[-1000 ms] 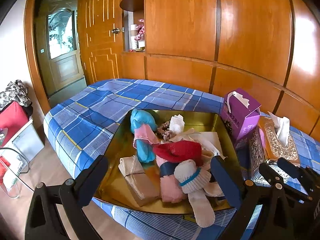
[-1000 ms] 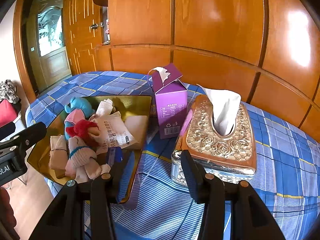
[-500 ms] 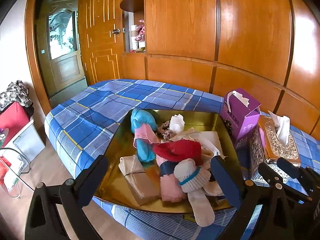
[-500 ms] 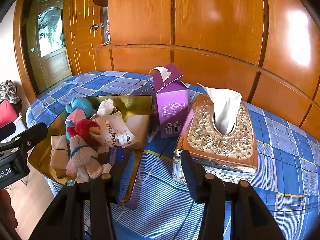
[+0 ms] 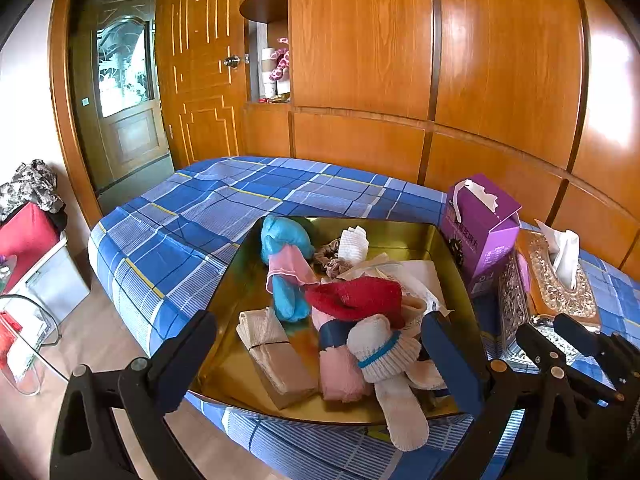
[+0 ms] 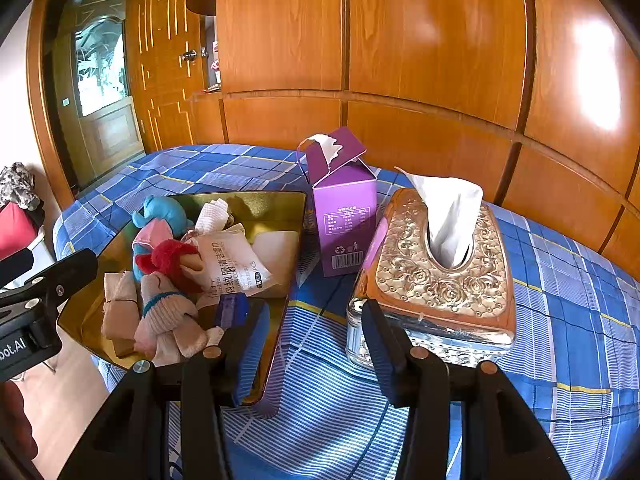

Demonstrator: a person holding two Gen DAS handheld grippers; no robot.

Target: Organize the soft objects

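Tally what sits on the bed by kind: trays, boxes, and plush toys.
Trays: 1, the gold tray holding the pile of soft items.
Boxes: 2, the purple carton and the ornate tissue box, both beside the tray.
Plush toys: 1, the blue plush toy in the tray.
Total: 4.

one gold tray (image 5: 448, 248); one blue plush toy (image 5: 286, 240); one purple carton (image 6: 344, 208); one tissue box (image 6: 436, 280)
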